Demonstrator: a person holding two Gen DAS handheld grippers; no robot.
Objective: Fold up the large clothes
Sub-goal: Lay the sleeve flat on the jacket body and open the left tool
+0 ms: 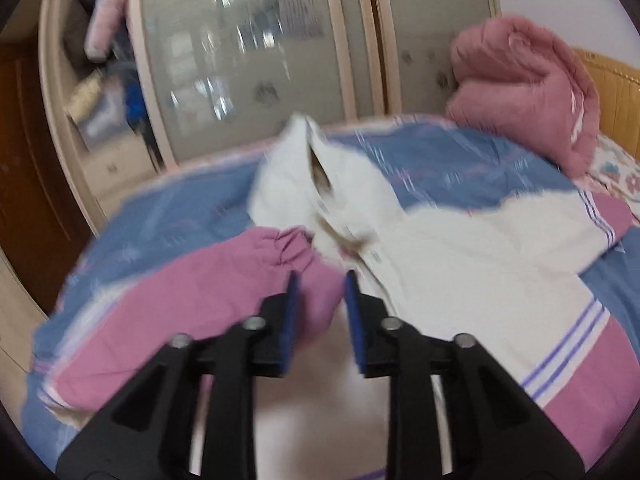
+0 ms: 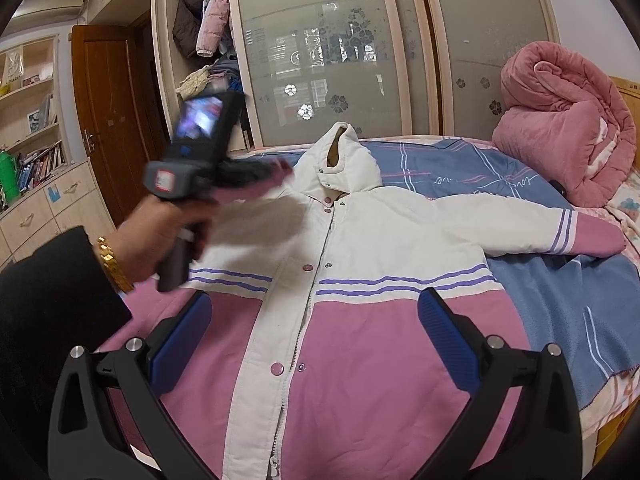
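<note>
On the bed (image 2: 560,300), a big white and pink jacket (image 2: 380,280) lies flat with its front up and its hood (image 2: 344,152) toward the closet doors (image 2: 320,60). One sleeve (image 2: 568,232) sticks out to the side on the blue blanket. The other pink sleeve (image 1: 200,300) is folded in over the jacket's chest.

The left gripper (image 1: 320,280) sits low over that folded sleeve — its blue pads are partly apart, and the pink cuff shows in the gap, but they do not squeeze it. The person's left hand (image 2: 160,240) holds the handle, with a gold bracelet (image 2: 110,260) and a dark sleeve at the wrist.

The right gripper (image 2: 316,316) hangs above the pink bottom part of the jacket, tipped down a bit — its fingers are spread wide with nothing in them. A rolled pink quilt (image 2: 560,120) sits by the headboard.
</note>
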